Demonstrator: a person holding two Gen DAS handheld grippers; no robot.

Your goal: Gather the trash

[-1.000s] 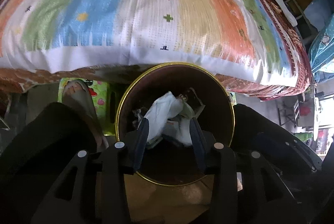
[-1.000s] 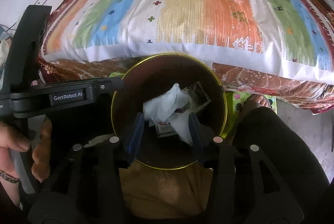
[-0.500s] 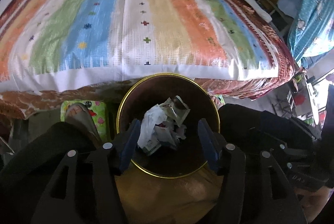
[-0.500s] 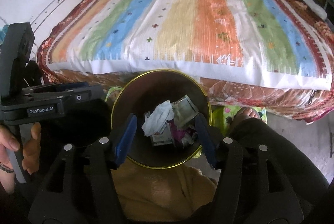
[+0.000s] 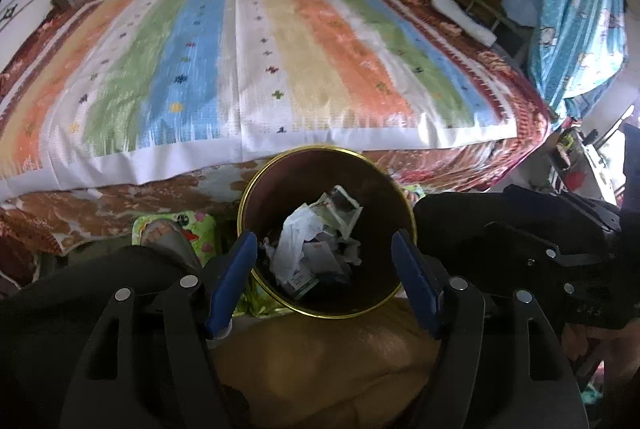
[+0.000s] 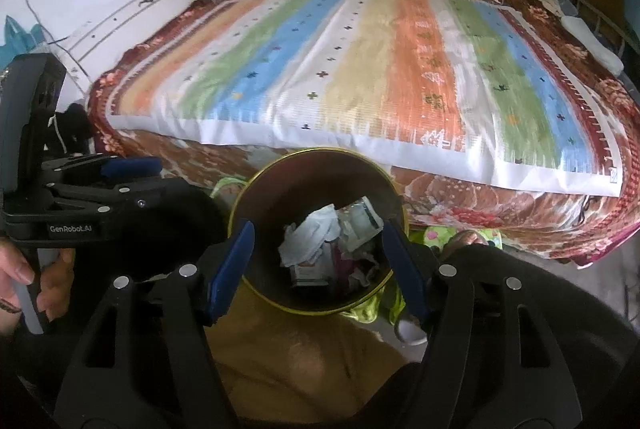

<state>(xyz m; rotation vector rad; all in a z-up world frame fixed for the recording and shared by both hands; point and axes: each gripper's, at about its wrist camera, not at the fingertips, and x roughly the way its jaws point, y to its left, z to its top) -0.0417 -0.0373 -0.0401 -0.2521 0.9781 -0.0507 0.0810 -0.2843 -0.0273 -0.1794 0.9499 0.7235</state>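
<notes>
A round dark bin with a gold rim (image 5: 256, 189) (image 6: 244, 197) stands on the floor at the foot of the bed. Crumpled white paper and wrappers (image 5: 304, 249) (image 6: 316, 241) lie inside it. My left gripper (image 5: 324, 261) is open and empty, held above the bin with its blue fingers either side of the rim. My right gripper (image 6: 316, 257) is open and empty, also above the bin. The left gripper also shows from the side in the right wrist view (image 6: 120, 169).
A bed with a striped multicoloured cover (image 5: 260, 61) (image 6: 360, 69) fills the far view. The person's knees and sandalled feet (image 5: 168, 233) (image 6: 464, 241) flank the bin. Blue patterned cloth (image 5: 576, 21) hangs at the right.
Both grippers opened, let go of the white paper into the bin, and rose up and back away from it.
</notes>
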